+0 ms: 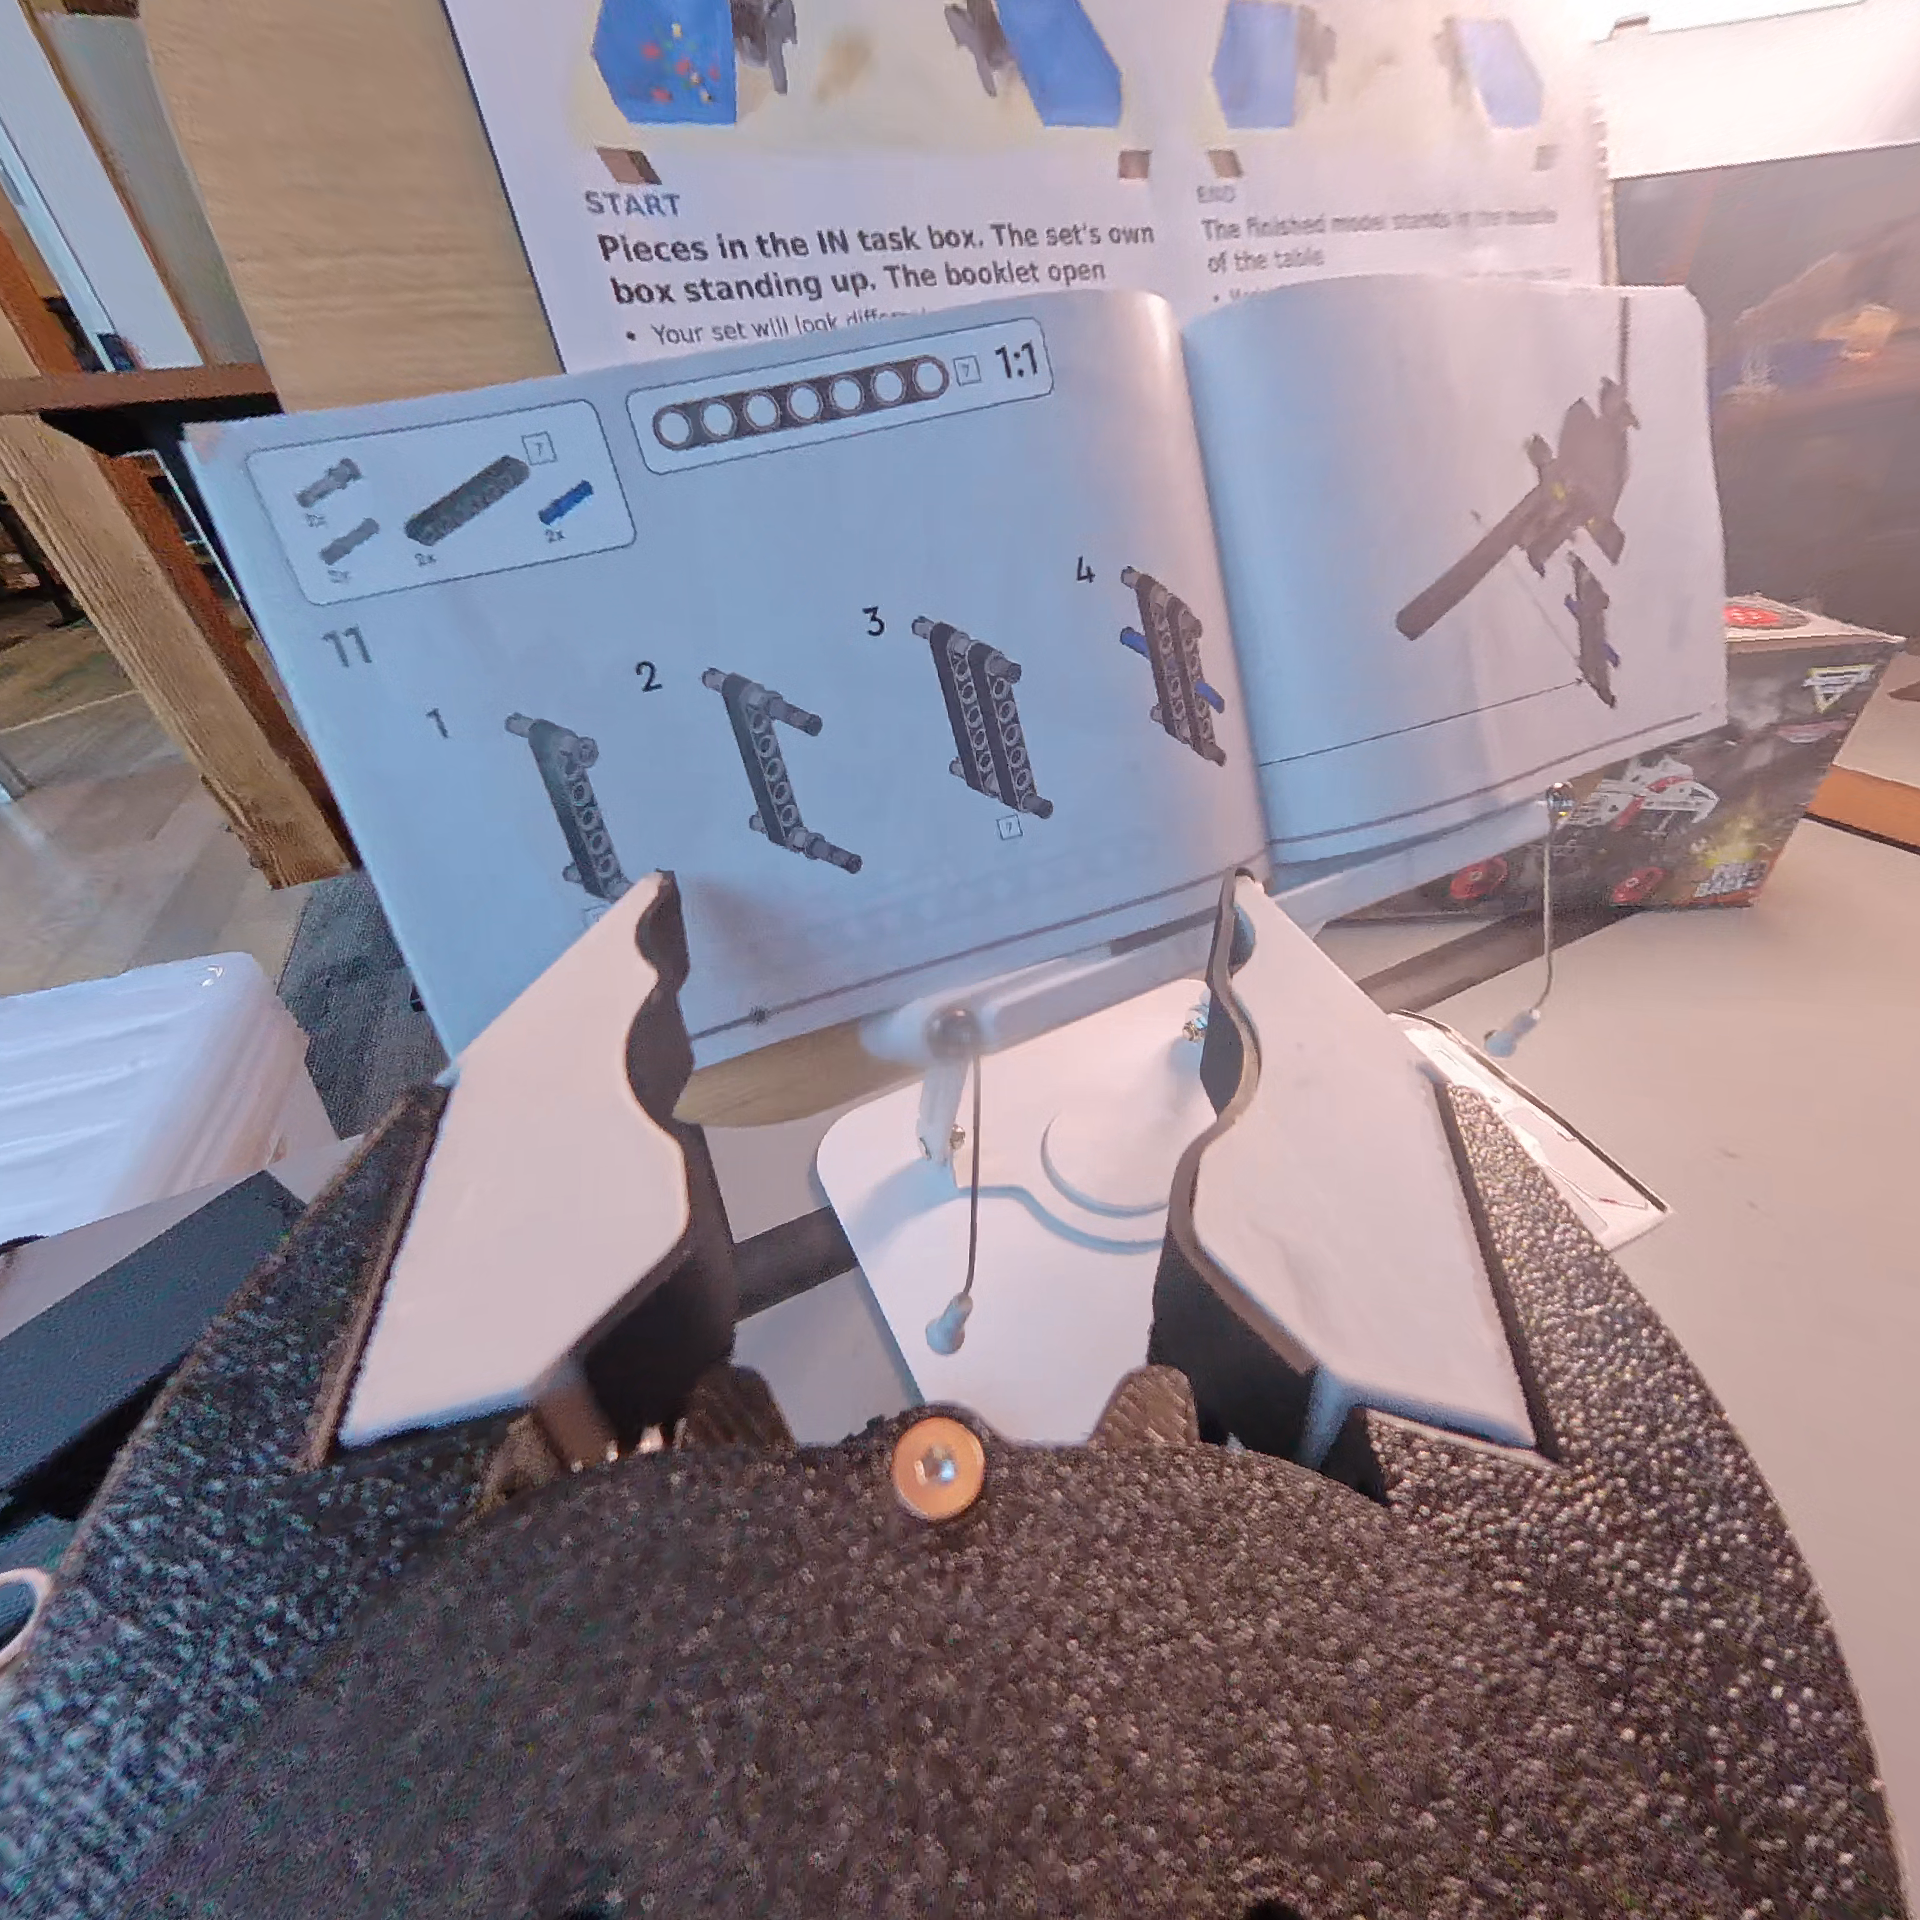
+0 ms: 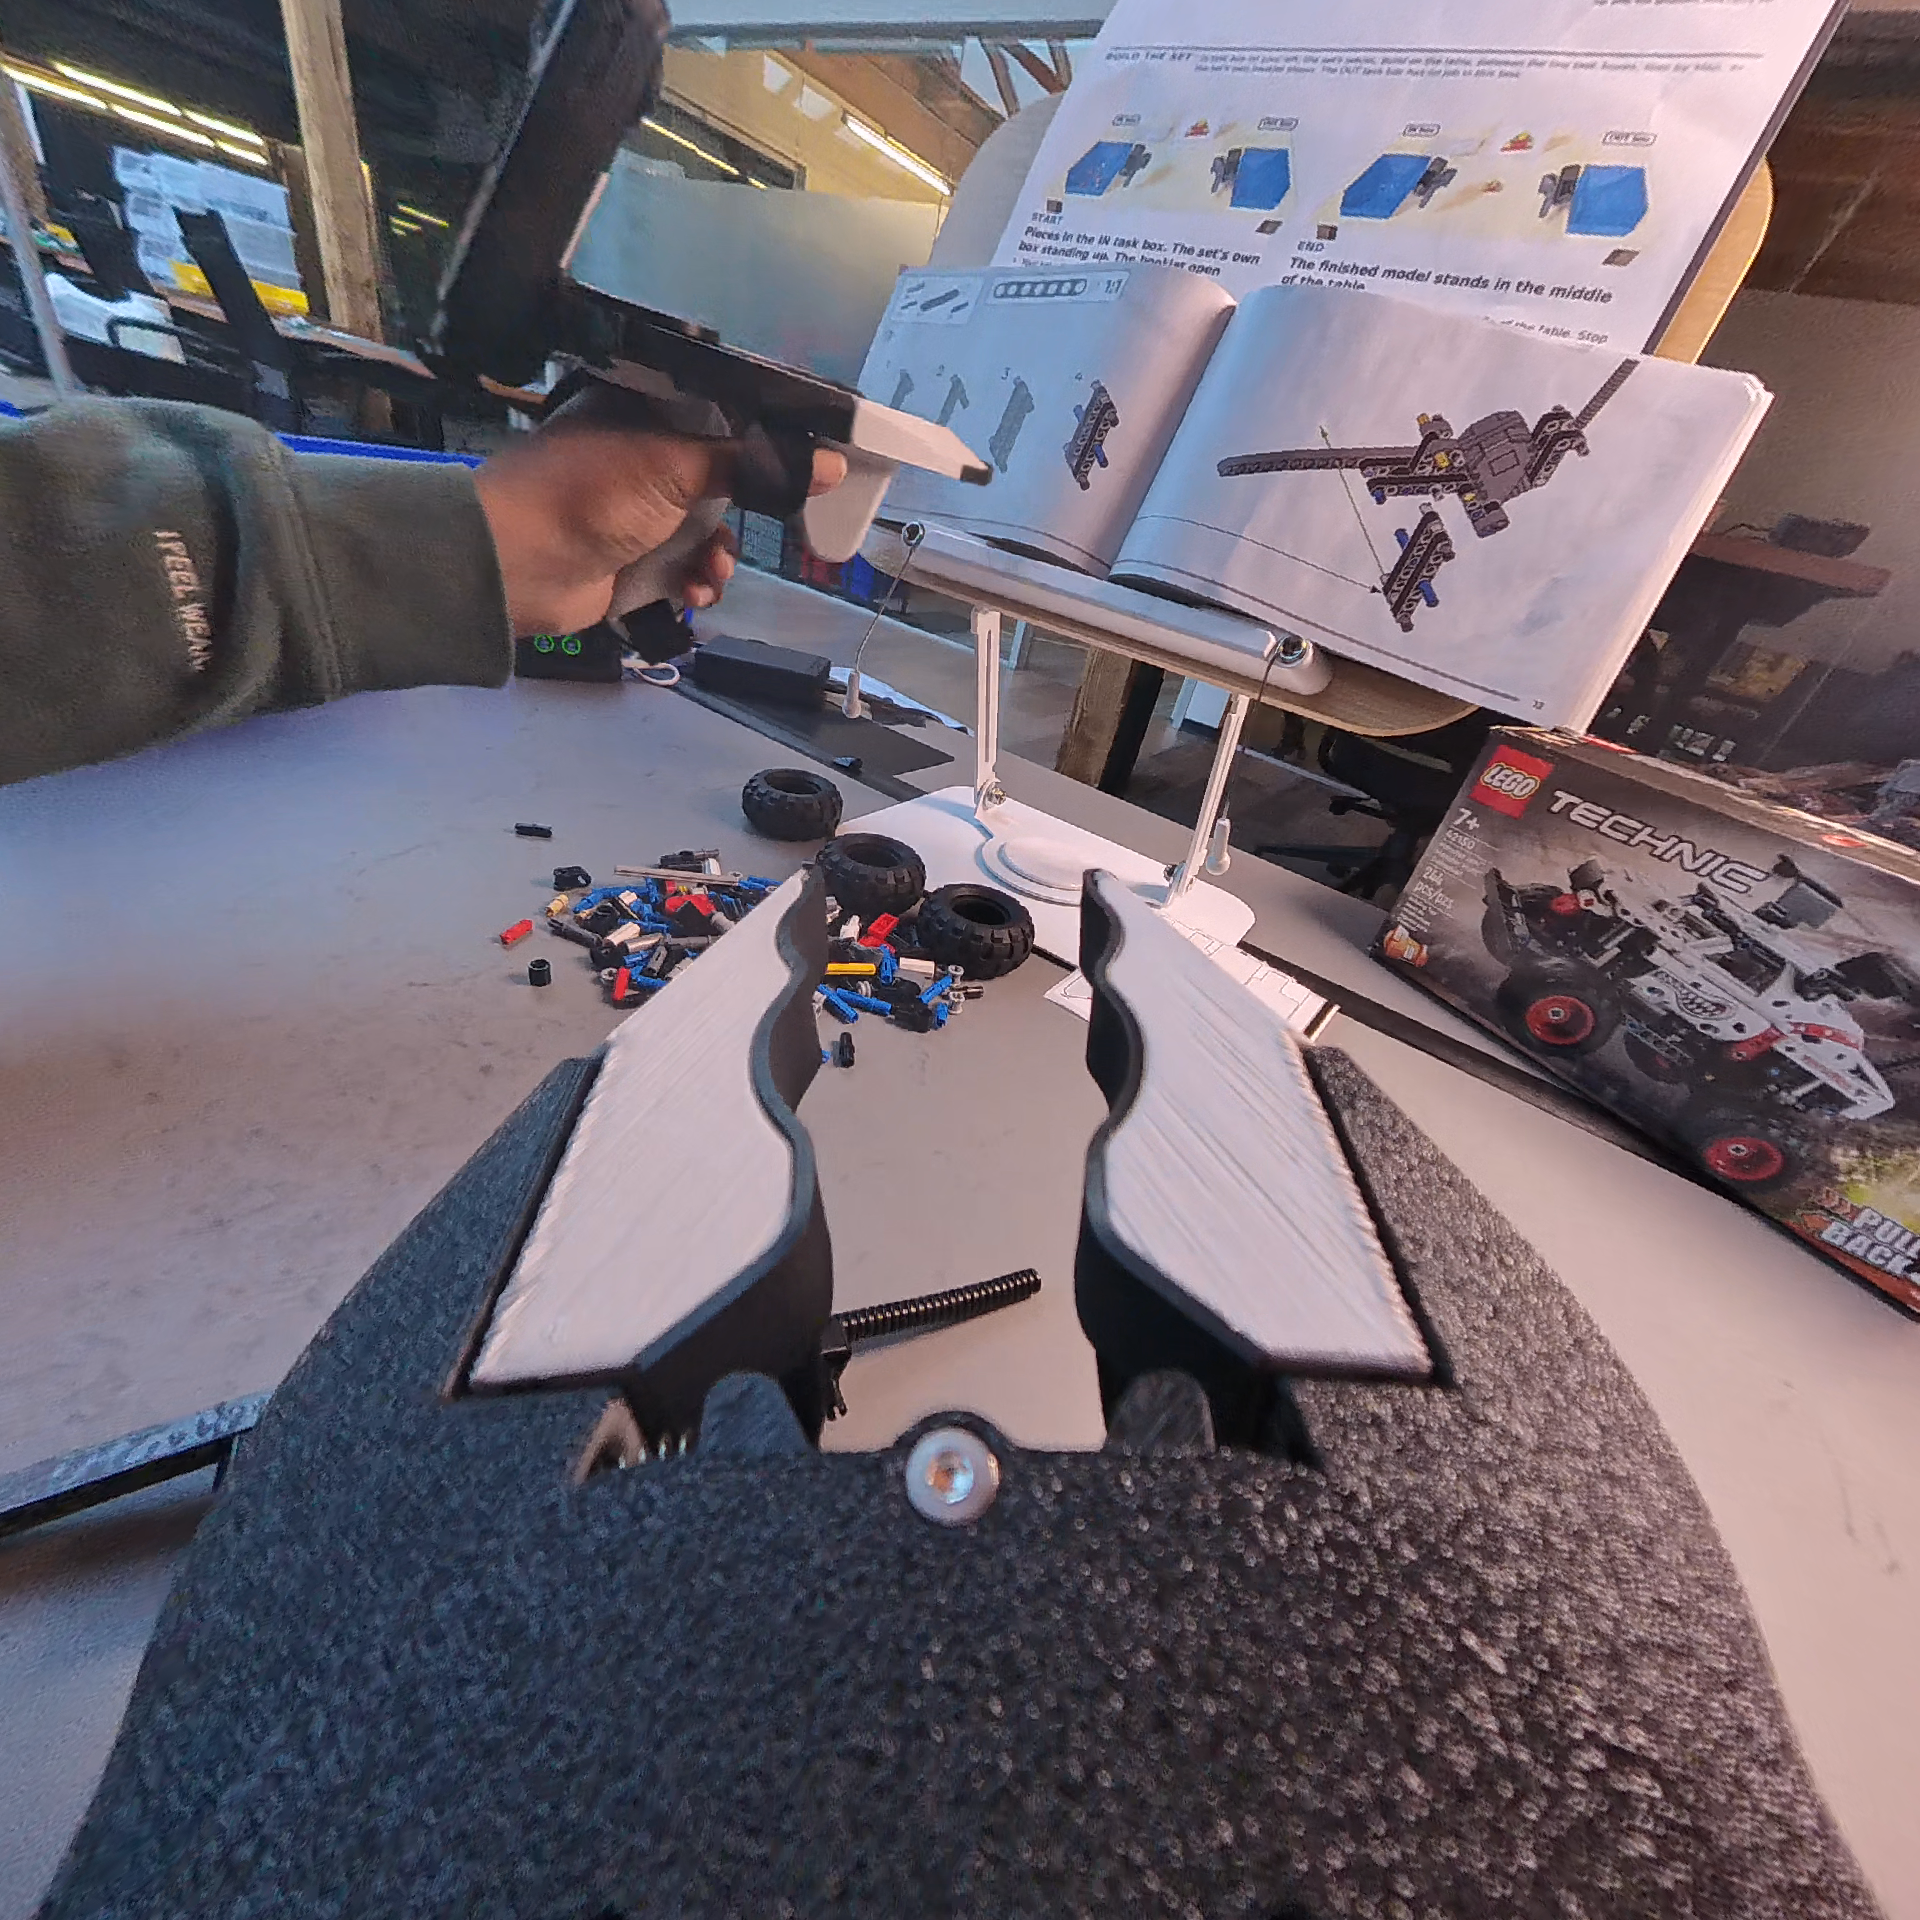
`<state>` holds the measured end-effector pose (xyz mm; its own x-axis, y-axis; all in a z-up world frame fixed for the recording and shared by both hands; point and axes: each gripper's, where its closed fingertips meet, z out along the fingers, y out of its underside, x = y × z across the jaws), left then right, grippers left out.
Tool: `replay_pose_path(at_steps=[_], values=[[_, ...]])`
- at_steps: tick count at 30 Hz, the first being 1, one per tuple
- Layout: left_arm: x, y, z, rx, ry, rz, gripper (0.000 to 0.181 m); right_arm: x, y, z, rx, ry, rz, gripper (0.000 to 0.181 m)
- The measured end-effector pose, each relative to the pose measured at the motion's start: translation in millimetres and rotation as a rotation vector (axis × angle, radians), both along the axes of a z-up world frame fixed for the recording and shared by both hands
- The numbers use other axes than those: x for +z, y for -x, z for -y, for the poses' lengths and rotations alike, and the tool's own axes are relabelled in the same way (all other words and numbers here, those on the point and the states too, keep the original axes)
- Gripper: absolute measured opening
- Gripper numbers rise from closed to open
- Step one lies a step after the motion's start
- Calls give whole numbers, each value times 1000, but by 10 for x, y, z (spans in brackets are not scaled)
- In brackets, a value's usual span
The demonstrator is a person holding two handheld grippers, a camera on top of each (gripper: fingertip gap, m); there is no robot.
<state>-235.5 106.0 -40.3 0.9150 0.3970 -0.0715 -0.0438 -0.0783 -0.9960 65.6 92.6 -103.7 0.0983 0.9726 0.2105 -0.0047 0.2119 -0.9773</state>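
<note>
Left gripper (image 1: 951, 899) raised at mid-frame of the left wrist view, jaws spread wide with nothing between them, tips pointed at the lower edge of an open instruction booklet (image 1: 810, 644). Booklet propped on a white stand (image 1: 997, 1195), its left page filling the centre of the frame with 4 numbered drawings. Behind it, at the top, a printed sheet (image 1: 873, 239) with blue pictures. At the right edge, part of a toy set box (image 1: 1714, 821) on the grey table (image 1: 1766, 1091).

Right gripper (image 2: 951, 894) at lower centre of the right wrist view, likewise parted and empty, hovering above the table, aimed toward a loose pile of small parts (image 2: 665, 925) in blue, red, black and yellow. 3 black rubber tyres (image 2: 871, 871) just right of and behind the pile, near the stand's base. A black threaded rod (image 2: 940, 1311) seen low between the fingers. At upper left, a hand (image 2: 613, 520) in a green sleeve (image 2: 239, 582) holding the other gripper up before the booklet. Box lying flat at the right edge.
</note>
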Motion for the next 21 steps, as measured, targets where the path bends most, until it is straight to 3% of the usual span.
replay_pose_path(at_steps=[6,12,15,21], values=[[-14,137,-177,104,21,-65,91,16,-33,13,11,-18,-3,48],[-12,215,-110,169,-6,-67,52,-10,-21,25,37,16,7,47],[-28,222,-92,179,-1,-71,42,-8,-28,40,42,15,8,46],[-30,153,-139,134,2,-59,10,-39,-10,67,49,16,21,45]])
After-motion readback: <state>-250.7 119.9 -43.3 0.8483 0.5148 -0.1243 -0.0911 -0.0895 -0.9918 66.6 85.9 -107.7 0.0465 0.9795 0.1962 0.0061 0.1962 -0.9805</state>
